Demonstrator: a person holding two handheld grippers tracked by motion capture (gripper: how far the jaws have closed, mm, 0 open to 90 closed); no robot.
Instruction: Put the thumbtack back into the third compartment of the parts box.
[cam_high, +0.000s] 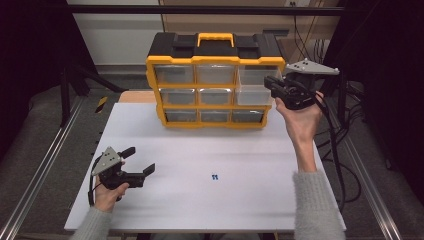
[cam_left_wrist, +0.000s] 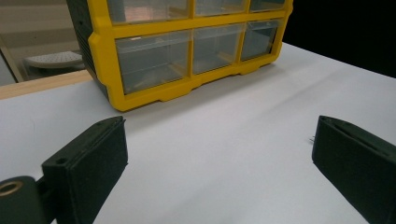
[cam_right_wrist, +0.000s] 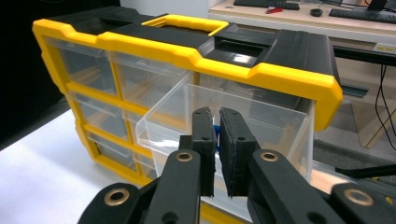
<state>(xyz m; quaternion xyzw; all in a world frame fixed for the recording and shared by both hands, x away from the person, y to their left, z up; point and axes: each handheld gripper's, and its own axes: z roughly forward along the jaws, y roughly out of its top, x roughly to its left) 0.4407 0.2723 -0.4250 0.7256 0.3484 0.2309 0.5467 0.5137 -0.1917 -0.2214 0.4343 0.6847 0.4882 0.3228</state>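
**Up High, a Clear Drawer Is Pulled Out**

Up at the top right of the yellow organizer box (cam_high: 215, 85), one clear drawer (cam_right_wrist: 243, 121) sticks out from its slot. The right gripper (cam_right_wrist: 217, 140) is just in front of that drawer, on the right side of the box. Its jaws are pinched almost together, and something small and blue (cam_right_wrist: 215, 132) shows in the thin gap between them. I cannot tell what the blue bit is, or if the jaws squeeze the drawer's front wall.

The left gripper (cam_high: 135, 160) sits low on the white worktop (cam_high: 250, 155), well in front of the box and off to its left. Its jaws stand wide apart with nothing between them.

A tiny blue thing (cam_high: 215, 177) lies on the worktop, in front of the box.
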